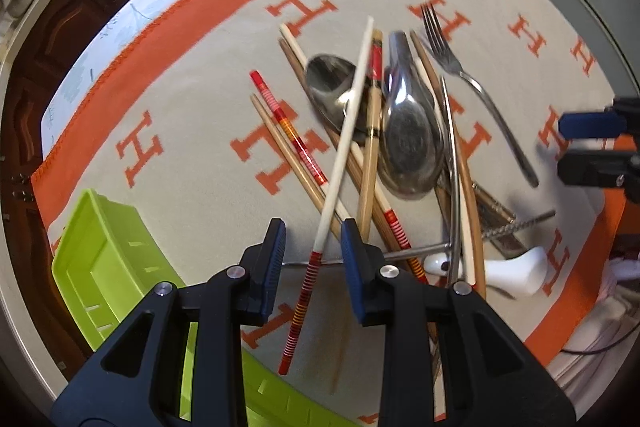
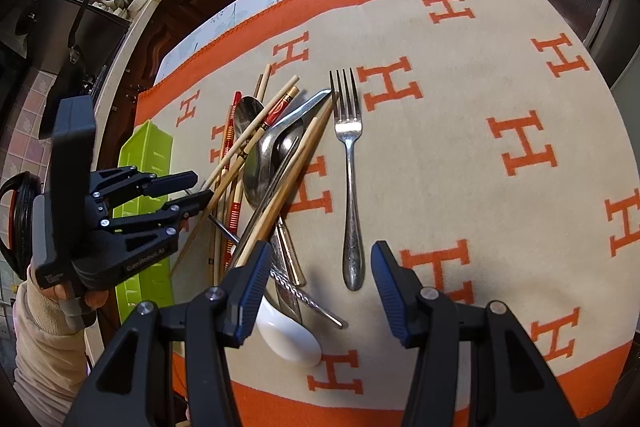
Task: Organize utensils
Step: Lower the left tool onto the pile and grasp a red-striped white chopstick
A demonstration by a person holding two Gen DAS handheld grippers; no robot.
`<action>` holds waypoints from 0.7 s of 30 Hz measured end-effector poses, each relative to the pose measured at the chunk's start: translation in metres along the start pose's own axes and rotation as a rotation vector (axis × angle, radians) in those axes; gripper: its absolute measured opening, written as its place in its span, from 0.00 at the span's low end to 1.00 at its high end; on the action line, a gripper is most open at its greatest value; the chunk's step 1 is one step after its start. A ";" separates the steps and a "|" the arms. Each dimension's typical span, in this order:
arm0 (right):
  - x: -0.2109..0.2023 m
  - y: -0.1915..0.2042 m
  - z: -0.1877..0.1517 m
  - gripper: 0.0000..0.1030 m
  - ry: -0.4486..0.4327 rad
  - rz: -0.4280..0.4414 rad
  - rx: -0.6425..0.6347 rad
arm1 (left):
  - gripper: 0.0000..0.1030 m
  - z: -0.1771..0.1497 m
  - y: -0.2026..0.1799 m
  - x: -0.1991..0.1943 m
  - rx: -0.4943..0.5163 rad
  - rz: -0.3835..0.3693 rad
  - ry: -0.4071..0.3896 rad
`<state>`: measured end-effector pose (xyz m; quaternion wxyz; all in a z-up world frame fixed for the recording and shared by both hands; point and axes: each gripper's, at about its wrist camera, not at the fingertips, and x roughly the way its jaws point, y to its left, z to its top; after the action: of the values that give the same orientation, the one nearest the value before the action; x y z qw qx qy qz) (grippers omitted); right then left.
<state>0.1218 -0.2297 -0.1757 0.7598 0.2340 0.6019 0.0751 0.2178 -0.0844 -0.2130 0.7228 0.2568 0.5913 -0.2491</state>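
1. Our left gripper [image 1: 313,251] has its jaws apart around a white chopstick with a red-striped end [image 1: 344,131].
2. Our right gripper [image 2: 316,291], jaws apart, hovers beside the silver fork [image 2: 351,187] lying on the orange-and-beige cloth [image 2: 500,99].
3. The lime-green plastic tray [image 1: 100,251] sits left of the utensil pile.

Left wrist view looked down steeply from close above the chopstick pile [image 1: 360,155], along its own fingers. Right wrist view sat higher and further back, facing across the cloth [image 2: 500,187]. Shared both: the pile, the fork [image 2: 350,183] and the green tray [image 1: 108,259].
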 end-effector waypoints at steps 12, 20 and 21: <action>0.010 0.008 0.003 0.47 0.008 0.041 -0.016 | 0.03 0.004 0.008 -0.002 -0.115 -0.020 -0.018; 0.033 0.026 0.017 0.33 0.041 0.151 0.016 | 0.03 -0.014 0.015 -0.014 -0.247 -0.055 -0.044; 0.037 0.028 0.019 0.29 0.043 0.157 0.019 | 0.03 -0.017 0.016 -0.015 -0.256 -0.060 -0.048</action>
<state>0.1542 -0.1954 -0.1925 0.7361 0.2863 0.5986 0.1338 0.2139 -0.0604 -0.2001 0.7558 0.1388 0.6083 -0.1989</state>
